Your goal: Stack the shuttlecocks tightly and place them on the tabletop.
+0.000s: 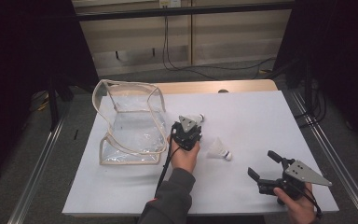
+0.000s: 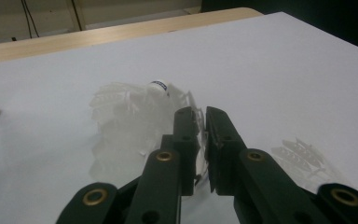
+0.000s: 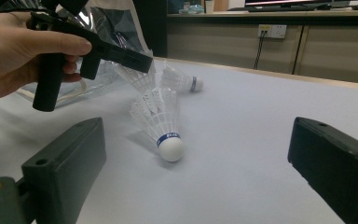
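My left gripper (image 1: 190, 121) (image 2: 203, 114) is near the table's middle, beside a clear bag (image 1: 130, 116), and points away from the person. Its jaws stand almost together with white feathers of a shuttlecock (image 2: 121, 107) (image 1: 196, 116) pinched between them. The right gripper view shows that gripper (image 3: 144, 65) in a hand, feathers (image 3: 140, 80) hanging under its tip. A second shuttlecock (image 1: 220, 150) (image 3: 161, 122) lies on its side, cork toward the person. My right gripper (image 1: 261, 163) (image 3: 200, 154) rests open at the front right, jaws aimed at that shuttlecock from a short way off.
The white table sheet (image 1: 256, 116) has a wooden strip along its far edge. The clear bag with beige trim (image 3: 98, 28) stands open at the left. Another shuttlecock (image 3: 182, 79) lies just beyond the left gripper's tip. Black frame posts and metal rails flank the table.
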